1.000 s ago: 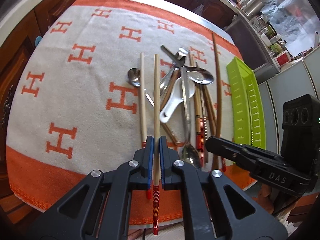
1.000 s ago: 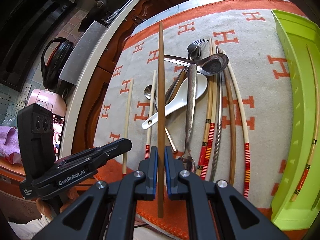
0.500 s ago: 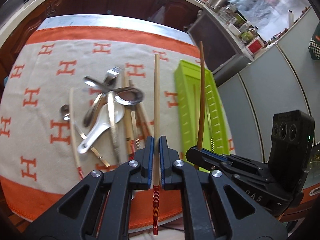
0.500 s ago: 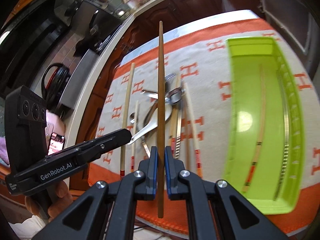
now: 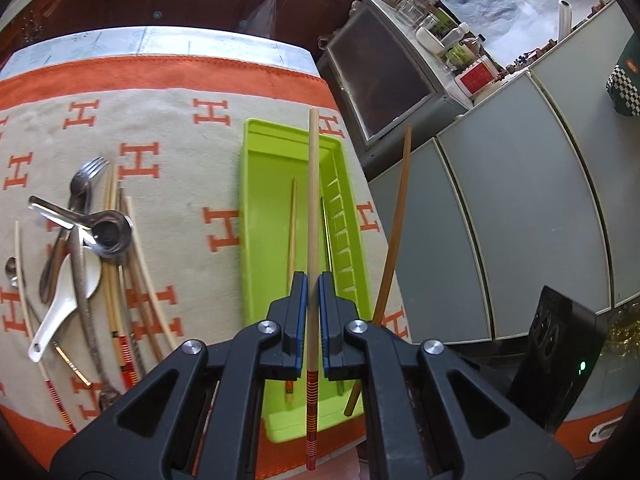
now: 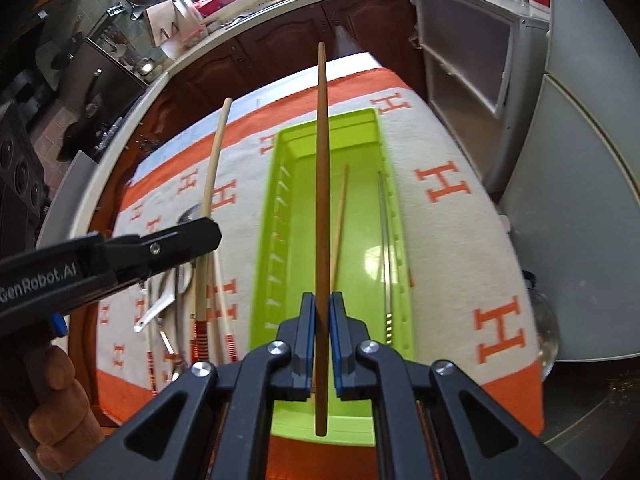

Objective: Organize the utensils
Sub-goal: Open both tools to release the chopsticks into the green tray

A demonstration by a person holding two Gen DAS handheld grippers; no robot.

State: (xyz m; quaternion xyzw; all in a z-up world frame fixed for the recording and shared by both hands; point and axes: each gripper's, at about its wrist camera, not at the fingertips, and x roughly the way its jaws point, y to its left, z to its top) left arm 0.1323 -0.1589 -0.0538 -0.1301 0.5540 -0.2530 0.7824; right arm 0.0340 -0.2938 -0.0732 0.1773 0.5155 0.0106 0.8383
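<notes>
My left gripper [image 5: 311,280] is shut on a pale chopstick with red bands [image 5: 313,216], held above the green tray [image 5: 264,216]. My right gripper [image 6: 321,304] is shut on a dark brown chopstick [image 6: 322,168], also above the green tray [image 6: 276,184]. The brown chopstick shows in the left wrist view [image 5: 396,232] at the tray's right side. The pale chopstick shows in the right wrist view [image 6: 212,176], left of the tray. A bamboo chopstick [image 5: 292,232] and a thin metal chopstick [image 6: 385,236] lie in the tray.
A pile of utensils lies on the H-pattern orange cloth [image 5: 180,160] left of the tray: a fork [image 5: 82,184], a steel ladle spoon [image 5: 108,234], a white ceramic spoon [image 5: 64,304] and several chopsticks. Grey cabinets [image 5: 520,220] stand to the right.
Both grippers have swung right from over the utensil pile to over the green tray, each still holding its chopstick.
</notes>
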